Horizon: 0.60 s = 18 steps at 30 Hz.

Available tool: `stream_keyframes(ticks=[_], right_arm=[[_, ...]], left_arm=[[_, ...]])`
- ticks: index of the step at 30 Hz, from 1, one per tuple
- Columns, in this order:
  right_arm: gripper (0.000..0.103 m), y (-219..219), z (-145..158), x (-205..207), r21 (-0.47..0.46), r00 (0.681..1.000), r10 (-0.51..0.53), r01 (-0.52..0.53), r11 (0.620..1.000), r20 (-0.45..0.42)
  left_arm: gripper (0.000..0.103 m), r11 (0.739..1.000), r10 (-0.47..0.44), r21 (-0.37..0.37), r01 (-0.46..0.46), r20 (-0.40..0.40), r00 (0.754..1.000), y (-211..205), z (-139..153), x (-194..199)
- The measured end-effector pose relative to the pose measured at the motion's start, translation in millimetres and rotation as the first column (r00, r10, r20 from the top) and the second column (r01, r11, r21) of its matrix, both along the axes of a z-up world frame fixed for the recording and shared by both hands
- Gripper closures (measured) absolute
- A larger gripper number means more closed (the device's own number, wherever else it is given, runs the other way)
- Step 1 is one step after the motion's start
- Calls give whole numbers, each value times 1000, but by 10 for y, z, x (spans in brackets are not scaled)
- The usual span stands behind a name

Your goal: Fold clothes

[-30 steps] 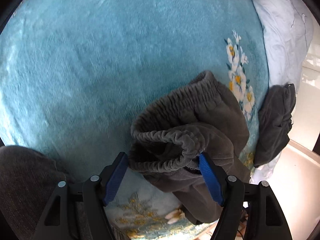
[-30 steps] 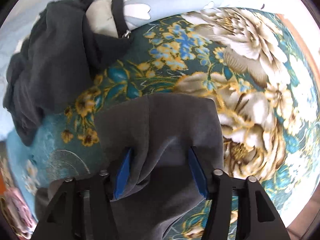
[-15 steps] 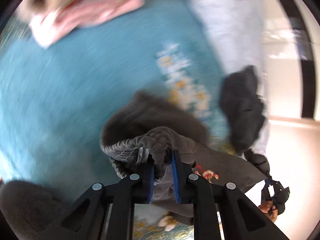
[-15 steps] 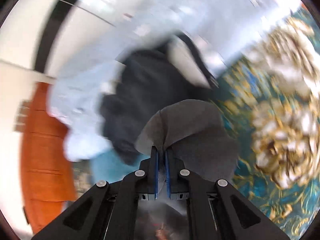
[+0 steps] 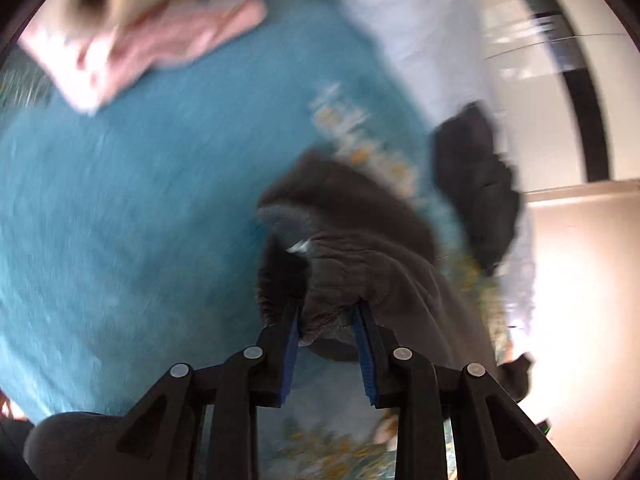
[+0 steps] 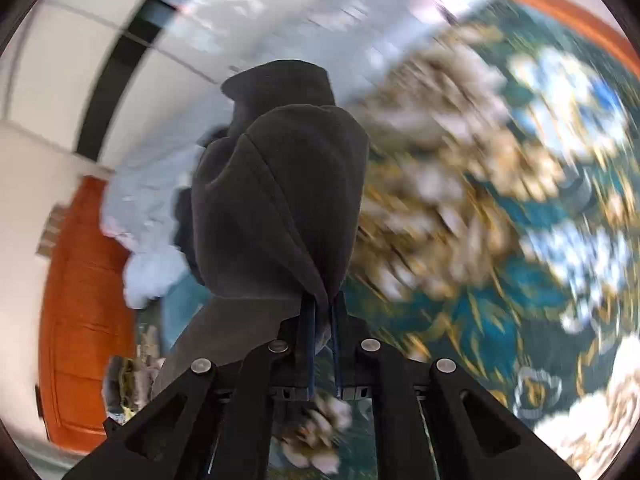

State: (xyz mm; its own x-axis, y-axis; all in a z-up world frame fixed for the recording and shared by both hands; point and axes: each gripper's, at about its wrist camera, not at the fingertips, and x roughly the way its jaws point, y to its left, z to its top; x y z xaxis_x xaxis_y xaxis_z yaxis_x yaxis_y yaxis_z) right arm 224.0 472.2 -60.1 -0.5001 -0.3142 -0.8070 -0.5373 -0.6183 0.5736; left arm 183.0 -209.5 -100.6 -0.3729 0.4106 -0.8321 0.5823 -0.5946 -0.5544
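Currently we have the dark grey trousers (image 5: pixel 360 256) pinched at two places and lifted off the teal floral blanket (image 5: pixel 132 220), so the step in hand looks like the pick-up and spread before the first fold. Left gripper (image 5: pixel 326 344): the gathered elastic waistband sits bunched between the blue pads (image 5: pixel 291 344), and the jaws are opening slightly at this moment, though the cloth between them looks pressed on both sides, so we read it as a grip on a thick wad. Right gripper (image 6: pixel 322 344): jaws nearly together, clamped on a thin fold of the same grey fabric (image 6: pixel 280 184), which drapes forward over the fingertips and hides the bed edge behind it. Both views are heavily blurred, so seams and leg ends can't be made out. Elsewhere on the bed: a second dark garment (image 5: pixel 476 184) near the pale blue sheet (image 5: pixel 408 40), and a pink cloth (image 5: pixel 132 56) at the far side, both well apart from our piece. Next move, as we judge it: pull the two grips apart to tension the waistband, then lay the trousers flat on bare blanket. Risk is the left wad slipping if those jaws ease further.
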Motion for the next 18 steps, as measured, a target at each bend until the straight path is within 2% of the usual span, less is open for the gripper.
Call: stream_keyframes(ticks=[1,2,4,8,10,11,12,13,14,15,16,17,18], right_arm=[[96,6,-185,154,-28,999,-38,39,999,35],[96,6,-358,299,-55,995,-73,77,996,68],[96,-28,-491,426,-80,992,-86,94,992,93],[93,-76,-371,351,-47,995,-52,56,997,80],[93,-39,-310,329,-42,997,-49,52,998,57],[85,-11,-311,332,-35,997,-57,59,998,54],[67,17,-315,335,-27,996,-66,67,997,52],[59,31,-301,337,-22,996,-83,84,996,43],[52,43,-285,339,-17,994,-101,102,995,32],[52,52,-287,345,-21,993,-113,113,993,21],[51,67,-300,330,-24,992,-125,125,992,17],[45,82,-314,312,-27,990,-137,137,990,14],[37,96,-360,262,-40,988,-155,155,987,10]], left_arm=[[73,1000,2,7,-2,31,1000,24,-55,4],[73,1000,-2,3,2,29,1000,35,-33,-4],[74,999,-7,-37,6,-11,1000,11,90,-21],[73,993,38,-108,-46,-74,997,-97,255,19],[73,988,97,-110,-106,-83,992,-153,225,158],[73,987,135,-71,-141,-79,988,-195,172,207],[73,985,171,-24,-173,-75,982,-229,124,241],[73,978,207,24,-206,-70,976,-264,76,275],[73,974,227,35,-225,-66,972,-278,62,288],[71,972,236,18,-235,-65,970,-276,73,287],[62,969,245,2,-245,-64,967,-275,85,287],[53,967,254,-15,-255,-63,965,-273,96,286],[52,966,258,-19,-259,-59,964,-267,104,299]])
